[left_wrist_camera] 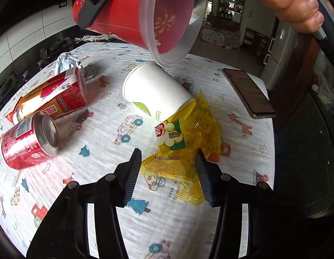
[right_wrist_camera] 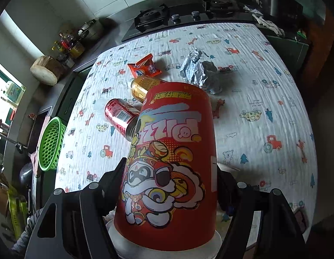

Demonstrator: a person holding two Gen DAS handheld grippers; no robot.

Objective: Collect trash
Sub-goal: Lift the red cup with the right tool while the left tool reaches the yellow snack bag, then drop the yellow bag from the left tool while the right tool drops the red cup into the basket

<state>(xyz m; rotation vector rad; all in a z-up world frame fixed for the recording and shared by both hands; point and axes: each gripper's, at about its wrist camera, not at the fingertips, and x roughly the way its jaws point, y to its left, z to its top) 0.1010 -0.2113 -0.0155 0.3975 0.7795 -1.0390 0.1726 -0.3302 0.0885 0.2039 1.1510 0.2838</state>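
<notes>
Two grippers were in use over a table draped in a cartoon-print cloth [left_wrist_camera: 97, 168]. The right gripper [right_wrist_camera: 170, 183] had its fingers clamped on either side of a red printed cup [right_wrist_camera: 171, 172], held tipped over; from the left wrist view that same red cup [left_wrist_camera: 145, 15] hung at 12 o'clock, its open clear-rimmed mouth facing down toward the table, with a person's hand [left_wrist_camera: 296, 6] at 1 o'clock above it. The left gripper [left_wrist_camera: 169, 172] sat low at 6 o'clock with its fingers a moderate way apart, straddling the near end of a yellow snack wrapper [left_wrist_camera: 188, 142]; the pads lay close against the wrapper's edges, but whether they actually pressed it could not be told. A white paper cup [left_wrist_camera: 154, 90] lay on its side at centre, its base end resting on the wrapper's far edge. At 9 o'clock lay a red soda can [left_wrist_camera: 28, 142] on its side, and just beyond it a red-and-gold can [left_wrist_camera: 56, 97], also lying down. Crumpled foil [left_wrist_camera: 67, 62] sat at 10 o'clock behind the cans. A dark phone [left_wrist_camera: 249, 92] lay flat at 2 o'clock near the table edge. The right wrist view added an orange snack packet [right_wrist_camera: 144, 69] at 11 o'clock, a green basket [right_wrist_camera: 50, 144] off the table at 9 o'clock, and a gas hob [right_wrist_camera: 179, 15] at 12 o'clock.
</notes>
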